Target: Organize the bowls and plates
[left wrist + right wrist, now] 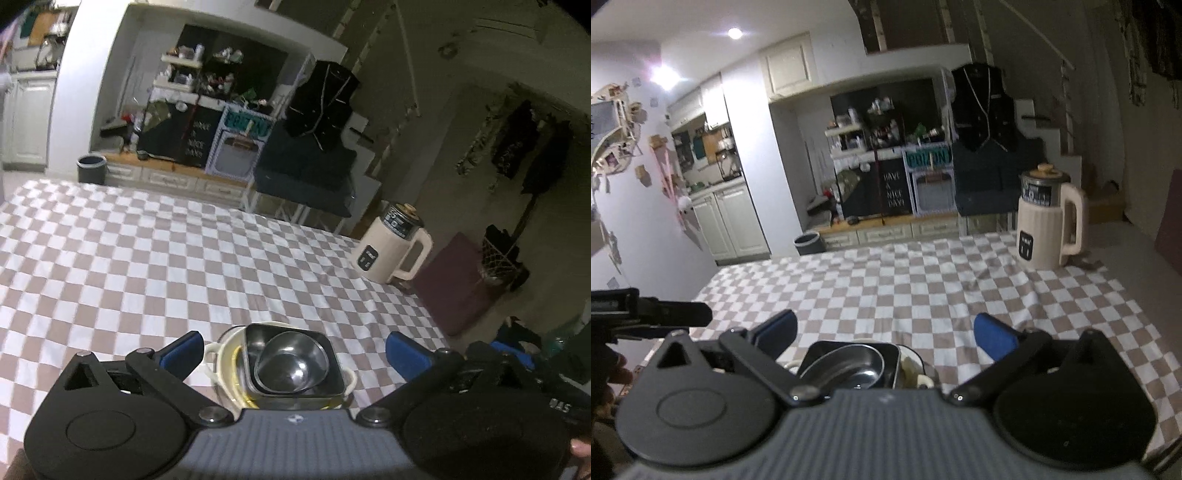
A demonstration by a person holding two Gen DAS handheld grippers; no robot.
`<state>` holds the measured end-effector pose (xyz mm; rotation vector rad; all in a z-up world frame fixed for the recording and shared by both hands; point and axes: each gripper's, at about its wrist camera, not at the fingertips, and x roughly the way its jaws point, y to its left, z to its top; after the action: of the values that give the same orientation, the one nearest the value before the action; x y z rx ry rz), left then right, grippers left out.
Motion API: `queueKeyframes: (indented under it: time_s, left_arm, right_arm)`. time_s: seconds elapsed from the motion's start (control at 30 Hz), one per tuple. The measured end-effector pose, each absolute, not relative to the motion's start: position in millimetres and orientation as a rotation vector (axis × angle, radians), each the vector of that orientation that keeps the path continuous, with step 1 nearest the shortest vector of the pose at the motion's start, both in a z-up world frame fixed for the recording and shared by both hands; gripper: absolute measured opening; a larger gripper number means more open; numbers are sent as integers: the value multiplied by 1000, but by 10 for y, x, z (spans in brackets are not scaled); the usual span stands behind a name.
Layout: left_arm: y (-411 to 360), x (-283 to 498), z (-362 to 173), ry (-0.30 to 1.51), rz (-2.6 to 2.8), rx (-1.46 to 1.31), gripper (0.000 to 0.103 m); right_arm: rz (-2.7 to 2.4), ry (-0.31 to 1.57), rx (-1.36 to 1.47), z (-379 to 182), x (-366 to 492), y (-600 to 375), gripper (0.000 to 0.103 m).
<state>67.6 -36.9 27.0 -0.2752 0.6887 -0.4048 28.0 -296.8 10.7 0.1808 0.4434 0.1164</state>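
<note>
On the checkered desk (147, 258), close under both claws: a nested stack of dishes. Lowest, a cream two-handled dish (212, 356); inside it a square steel tray (325, 347); inside that a round steel bowl (291, 363). From the left wrist view, stack centred between the blue pads of the left claw (293, 352), just below them and near the camera, touching neither pad. From the right wrist view, same stack left of centre beneath the right claw (884, 338), nearer the left pad, partly hidden behind the claw body; round bowl (846, 363) and tray (886, 352) both visible, cream dish rim (914, 360) peeking out on the right.

Tray turned diagonal to the checks, one corner aimed far and right; no clear long axis. Handles of the cream dish out to left and right. All openings up.

Left claw spread wide, holding nothing. Right claw likewise spread wide, empty, touching nothing.

Far right on the desk, well apart from the stack: a cream kettle (391, 247), upright, handle to the right.
</note>
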Motion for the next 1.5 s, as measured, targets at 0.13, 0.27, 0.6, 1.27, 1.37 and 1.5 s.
queueKeyframes:
  time_s: [0.13, 0.27, 0.6, 1.27, 1.37, 1.5]
  left_arm:
    - [-389, 524, 294, 686, -291, -211, 103]
    - [-386, 333, 314, 608, -261, -132, 103]
    - [-454, -62, 120, 548, -235, 22, 103]
    - [-545, -293, -282, 530, -202, 89, 103]
    - [-566, -307, -309, 527, -200, 96, 103]
    - [-586, -313, -329, 523, -197, 103, 103]
  right_arm:
    - [123, 414, 194, 74, 159, -2945, 102]
    - [104, 393, 159, 6, 31, -2867, 102]
    - [61, 376, 87, -188, -72, -2801, 102]
    - [46, 423, 67, -459, -214, -2794, 102]
    - [47, 420, 53, -488, -208, -2792, 102]
    - [45, 420, 24, -514, -205, -2750, 102]
